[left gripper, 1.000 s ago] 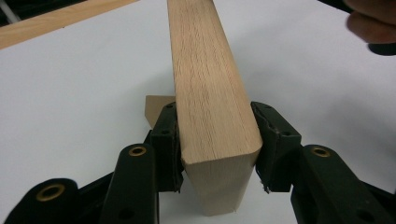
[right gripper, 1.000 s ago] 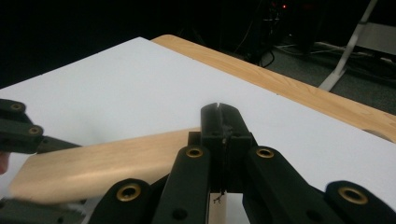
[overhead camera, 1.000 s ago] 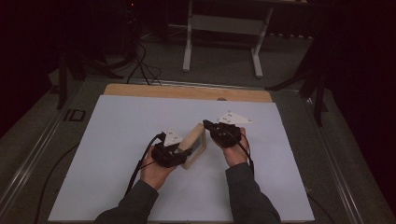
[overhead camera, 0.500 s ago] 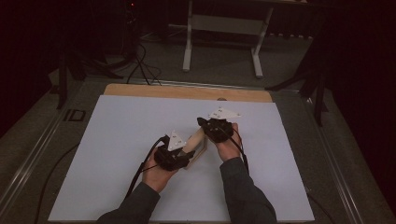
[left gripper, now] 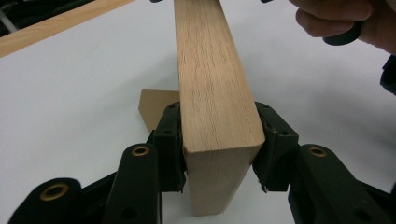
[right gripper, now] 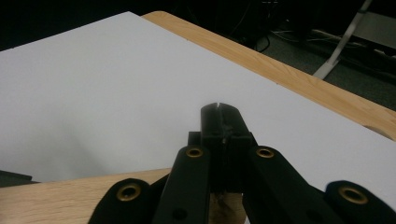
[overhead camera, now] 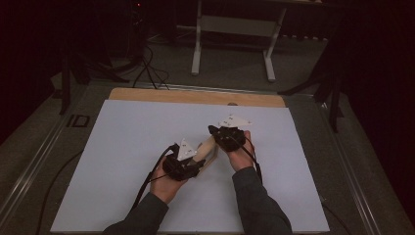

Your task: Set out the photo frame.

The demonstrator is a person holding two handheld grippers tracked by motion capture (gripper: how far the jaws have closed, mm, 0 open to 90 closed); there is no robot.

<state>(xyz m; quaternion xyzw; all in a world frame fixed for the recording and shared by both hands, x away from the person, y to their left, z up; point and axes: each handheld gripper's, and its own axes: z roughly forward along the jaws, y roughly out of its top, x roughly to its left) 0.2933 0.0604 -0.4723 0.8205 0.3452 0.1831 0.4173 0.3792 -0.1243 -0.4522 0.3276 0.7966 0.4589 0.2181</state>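
Note:
A long pale wooden block [left gripper: 217, 93] runs away from my left gripper [left gripper: 217, 135], whose jaws are shut on its near end from both sides. In the high view the block [overhead camera: 208, 149] lies slantwise between the two hands near the middle of the white table [overhead camera: 122, 147]. My left gripper [overhead camera: 188, 166] is at its near end and my right gripper [overhead camera: 220, 133] at its far end. In the right gripper view my right gripper [right gripper: 219, 112] has its jaws pressed together, above the block [right gripper: 70, 193]. A second piece of wood [left gripper: 156, 105] lies behind the left jaw.
The white sheet covers a wooden tabletop whose bare strip [overhead camera: 195, 96] shows along the far edge. Beyond it a white metal stand [overhead camera: 232, 29] is on the dark floor, with cables [overhead camera: 147, 63] at its left. The other hand [left gripper: 345, 23] is close above the block's far end.
My right gripper has moved left, closer to the left one. The block has swung with it to a steeper slant. The left gripper has shifted slightly toward the person.

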